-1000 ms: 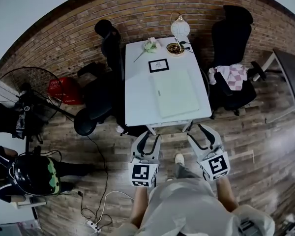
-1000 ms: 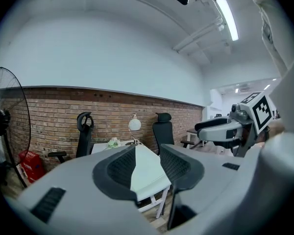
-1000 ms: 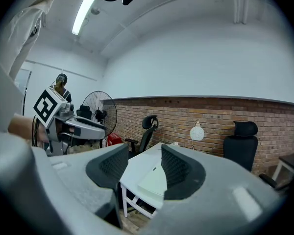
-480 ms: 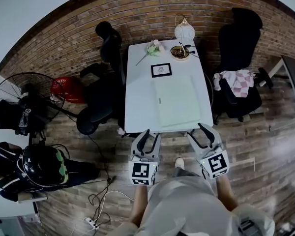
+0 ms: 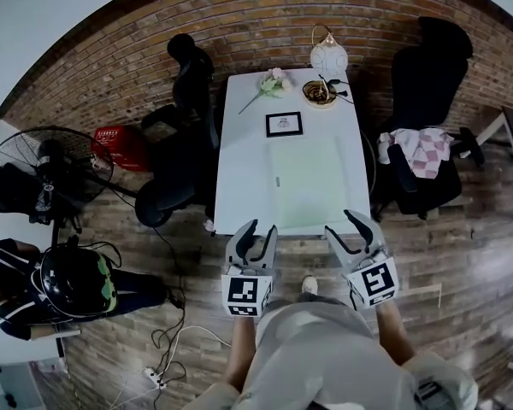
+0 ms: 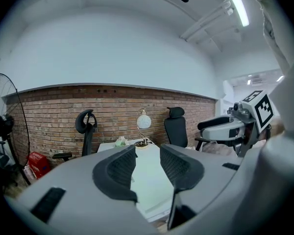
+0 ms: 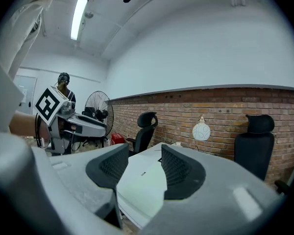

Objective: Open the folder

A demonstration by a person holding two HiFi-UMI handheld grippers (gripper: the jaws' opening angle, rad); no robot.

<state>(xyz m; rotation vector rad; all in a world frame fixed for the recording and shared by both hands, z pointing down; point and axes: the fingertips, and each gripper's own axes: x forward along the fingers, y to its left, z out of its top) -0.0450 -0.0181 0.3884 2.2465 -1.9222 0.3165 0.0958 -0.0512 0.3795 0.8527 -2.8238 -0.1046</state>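
Just one folder, left gripper, right gripper: jaws apart.

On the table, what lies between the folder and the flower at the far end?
A small black-framed picture lies flat on the table between the folder and the flower. The head view shows it.
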